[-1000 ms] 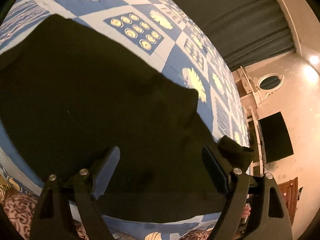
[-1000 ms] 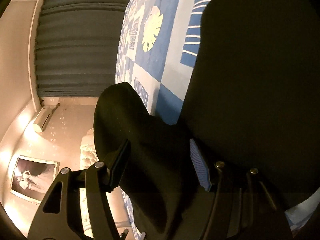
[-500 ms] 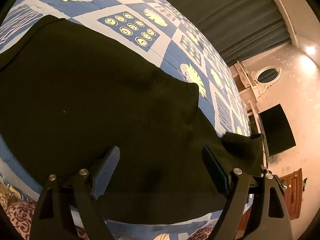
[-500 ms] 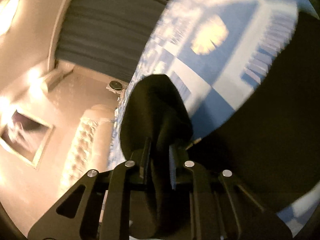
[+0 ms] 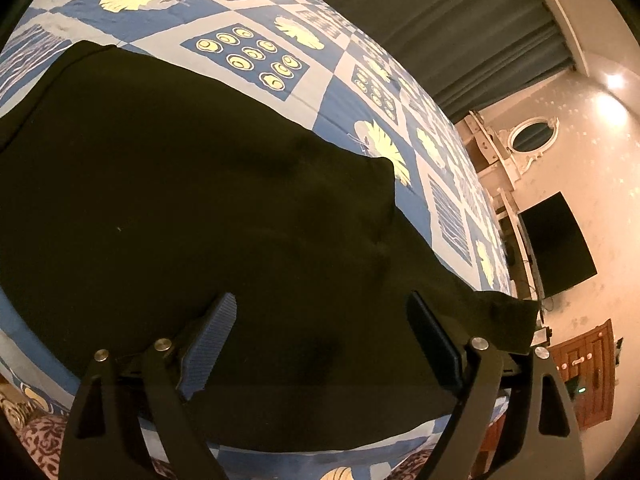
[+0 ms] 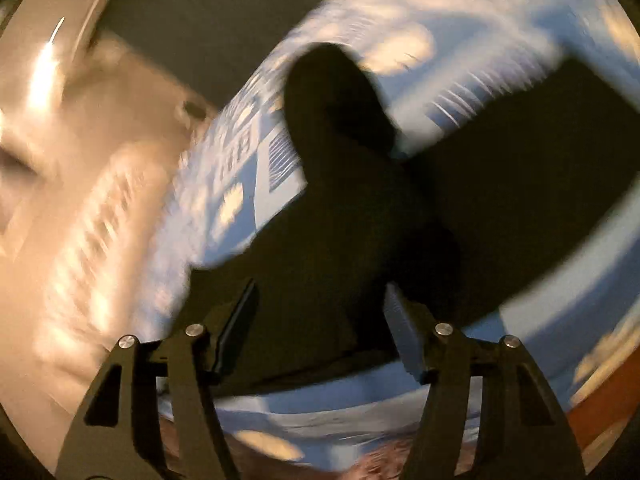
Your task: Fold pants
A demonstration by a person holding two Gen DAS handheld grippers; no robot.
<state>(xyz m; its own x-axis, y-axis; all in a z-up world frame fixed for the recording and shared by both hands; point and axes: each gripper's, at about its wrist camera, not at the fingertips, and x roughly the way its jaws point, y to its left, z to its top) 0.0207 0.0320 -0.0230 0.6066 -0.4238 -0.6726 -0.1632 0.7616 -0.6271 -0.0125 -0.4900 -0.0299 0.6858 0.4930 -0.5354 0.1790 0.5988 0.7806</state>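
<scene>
The black pants (image 5: pixel 180 208) lie spread on a bed with a blue and white patterned cover (image 5: pixel 248 56). My left gripper (image 5: pixel 322 340) is open just above the pants' near edge, fingers wide apart, holding nothing. In the blurred right wrist view the pants (image 6: pixel 400 216) stretch across the cover (image 6: pixel 460 80), with one end raised in a hump at the middle top. My right gripper (image 6: pixel 320 320) is open over the cloth, and nothing is between its fingers.
Dark curtains (image 5: pixel 460 32) hang behind the bed. A black screen (image 5: pixel 556 244), an oval mirror (image 5: pixel 534 140) and a wooden door (image 5: pixel 588 376) are on the wall to the right. A patterned rug (image 5: pixel 36 436) lies by the bed's near edge.
My right gripper was shut on a bunch of the pants half a second ago and has opened and swung, letting the cloth go. My left gripper stayed open and rose slightly.
</scene>
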